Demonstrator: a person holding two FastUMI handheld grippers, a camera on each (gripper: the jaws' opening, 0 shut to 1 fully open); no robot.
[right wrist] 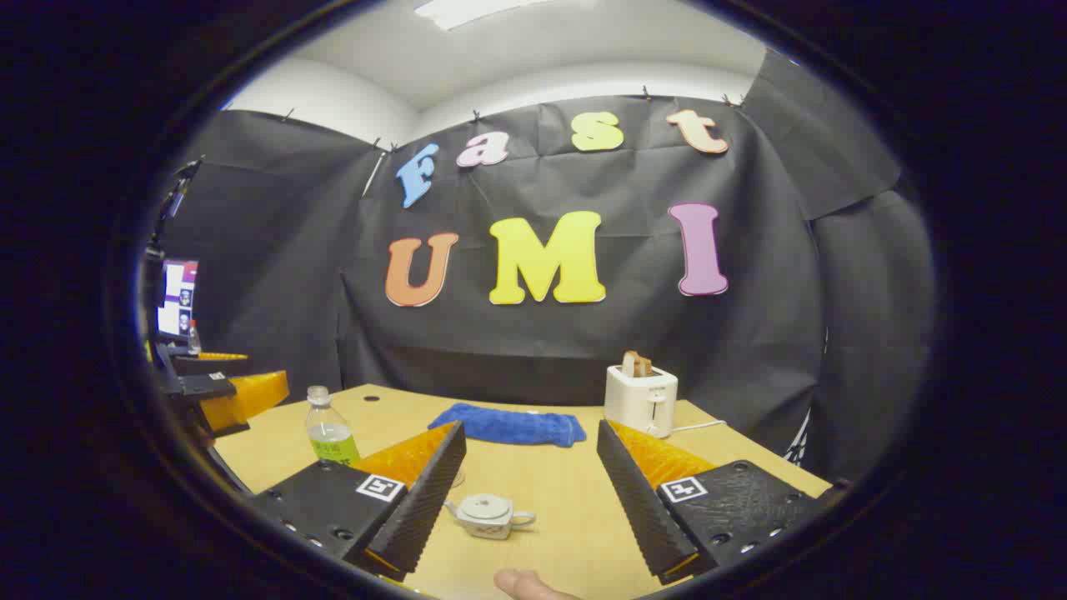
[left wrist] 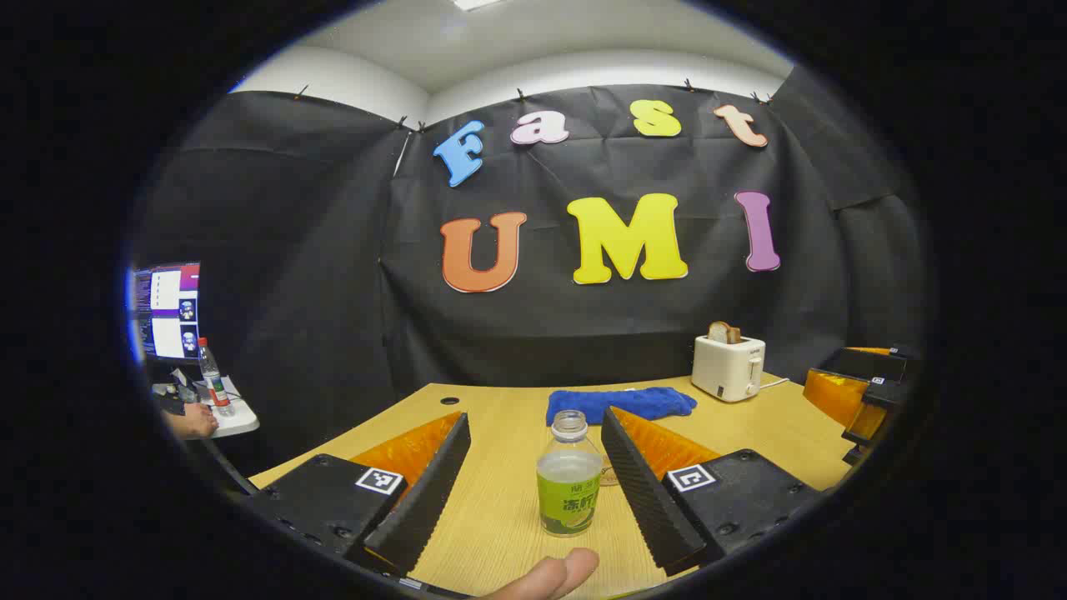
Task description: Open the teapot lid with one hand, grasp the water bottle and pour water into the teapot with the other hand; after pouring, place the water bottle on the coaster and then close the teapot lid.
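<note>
Two grippers, one in each of my hands, both with fingers spread wide and gripping nothing. Nearest in the left gripper view, my left gripper (left wrist: 533, 500) frames the water bottle (left wrist: 568, 479), which stands upright on the wooden table (left wrist: 750, 429), uncapped and roughly half full. I judge it light, thin-walled and easily dented, so the banded middle is the place to pinch, gently. A coaster (left wrist: 609, 477) seems to peek out just behind it. In the right gripper view, my right gripper (right wrist: 529, 504) brackets the small pale teapot (right wrist: 488, 515), lid on. It looks ceramic: hard, smooth, breakable. The knob on top is the only hold for lifting the lid. Farther back lie a blue cloth (right wrist: 508, 425) and a toaster (right wrist: 640, 398).
</note>
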